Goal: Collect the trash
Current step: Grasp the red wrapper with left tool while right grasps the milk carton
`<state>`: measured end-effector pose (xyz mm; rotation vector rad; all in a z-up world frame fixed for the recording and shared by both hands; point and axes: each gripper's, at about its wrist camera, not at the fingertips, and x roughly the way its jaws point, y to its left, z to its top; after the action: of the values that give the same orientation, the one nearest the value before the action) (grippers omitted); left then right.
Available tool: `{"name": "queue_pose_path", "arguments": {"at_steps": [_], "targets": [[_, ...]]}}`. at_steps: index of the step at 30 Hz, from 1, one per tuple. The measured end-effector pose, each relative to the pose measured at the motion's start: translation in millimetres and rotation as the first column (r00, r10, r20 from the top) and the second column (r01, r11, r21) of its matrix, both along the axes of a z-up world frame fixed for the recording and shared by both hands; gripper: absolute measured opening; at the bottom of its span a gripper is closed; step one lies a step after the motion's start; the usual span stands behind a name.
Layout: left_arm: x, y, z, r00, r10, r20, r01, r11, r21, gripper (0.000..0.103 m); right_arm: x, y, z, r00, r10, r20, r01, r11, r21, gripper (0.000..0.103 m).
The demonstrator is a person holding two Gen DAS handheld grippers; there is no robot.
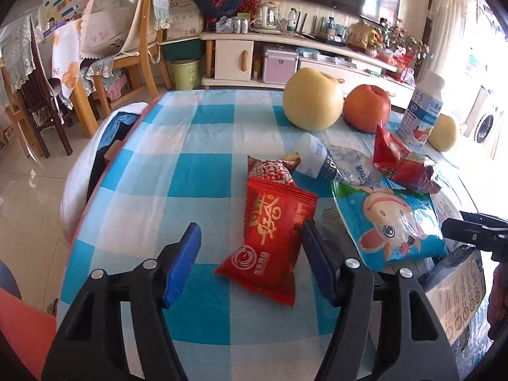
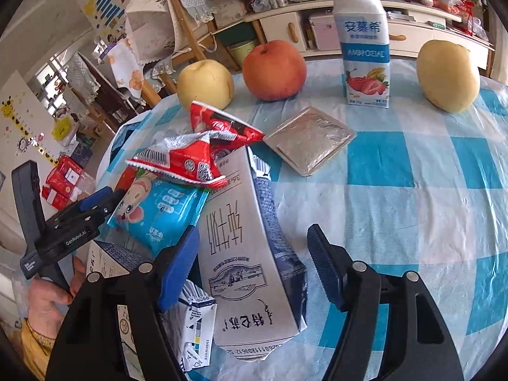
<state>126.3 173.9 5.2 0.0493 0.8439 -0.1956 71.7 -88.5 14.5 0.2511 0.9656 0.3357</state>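
Note:
My left gripper is open over the blue-checked table, its jaws astride a red snack packet. The right pad is at the packet's edge and the left pad stands clear of it. My right gripper is open around a flattened white and dark-blue milk carton. A gap shows between the right pad and the carton. A blue cartoon wrapper, a torn red wrapper, a small white bottle on its side and a silver foil pouch lie nearby.
Two yellow fruits, a red apple and an upright yoghurt bottle stand along the far side. The table edge curves down on the left. Chairs, a green bin and a TV cabinet stand beyond.

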Motion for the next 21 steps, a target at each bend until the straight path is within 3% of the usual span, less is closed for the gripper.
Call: {"name": "queue_pose_path", "arguments": {"at_steps": [6,10,12,21], "targets": [[3,-8,-5,0.999,-0.004,-0.037,0.005,1.000,0.029,0.065,-5,9,0,1.000,0.021,0.011,-0.020,0.998,-0.052,0.077],[3,-10,-7,0.999,0.016,-0.045,-0.014,0.998,0.059,0.049,-6,14,-1,0.999,0.036,0.008,-0.035,0.995,-0.096,0.088],[2,-10,-6,0.999,0.023,-0.041,-0.020,0.998,0.066,0.043,-6,16,-1,0.999,0.038,0.012,-0.036,0.992,-0.122,0.088],[-3,-7,-5,0.999,0.031,-0.045,-0.029,0.998,0.050,0.040,-6,21,-6,0.999,0.041,0.026,-0.034,0.974,-0.226,0.092]]}}
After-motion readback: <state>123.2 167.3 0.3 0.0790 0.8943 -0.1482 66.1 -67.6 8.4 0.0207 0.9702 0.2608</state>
